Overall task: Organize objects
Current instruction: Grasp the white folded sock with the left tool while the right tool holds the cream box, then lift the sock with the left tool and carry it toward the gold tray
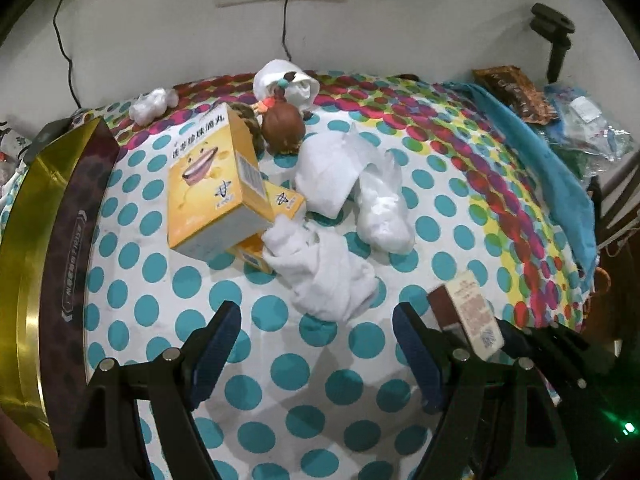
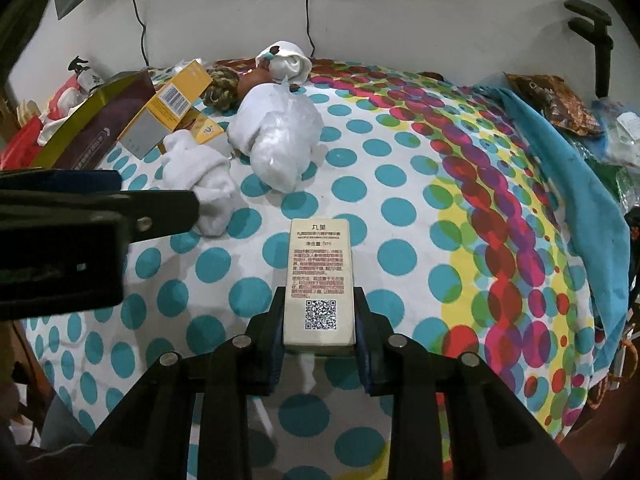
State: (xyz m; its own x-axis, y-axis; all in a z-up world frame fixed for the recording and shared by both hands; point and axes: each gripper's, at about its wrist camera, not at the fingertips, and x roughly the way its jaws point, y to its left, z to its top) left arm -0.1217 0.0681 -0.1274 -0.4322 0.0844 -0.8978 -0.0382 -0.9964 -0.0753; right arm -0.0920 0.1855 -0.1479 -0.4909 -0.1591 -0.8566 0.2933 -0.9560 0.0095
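Note:
My right gripper (image 2: 319, 320) is shut on a small beige box with a QR code (image 2: 320, 276), held above the dotted cloth; the box also shows in the left wrist view (image 1: 472, 312). My left gripper (image 1: 318, 332) is open and empty over the cloth, just short of a white sock (image 1: 324, 276). Two yellow boxes (image 1: 212, 184) lie stacked and tilted beyond it. A bagged white sock (image 1: 380, 208), a folded white sock (image 1: 328, 172) and a brown doll head (image 1: 282, 124) lie further back. The left gripper appears at the left of the right wrist view (image 2: 100, 220).
A gold and dark maroon box (image 1: 52, 240) stands along the left edge. A blue cloth (image 1: 560, 184) and plastic packets (image 1: 580, 120) lie at the right edge. A wall with sockets and cables is behind. A rolled white sock (image 1: 286, 80) sits at the back.

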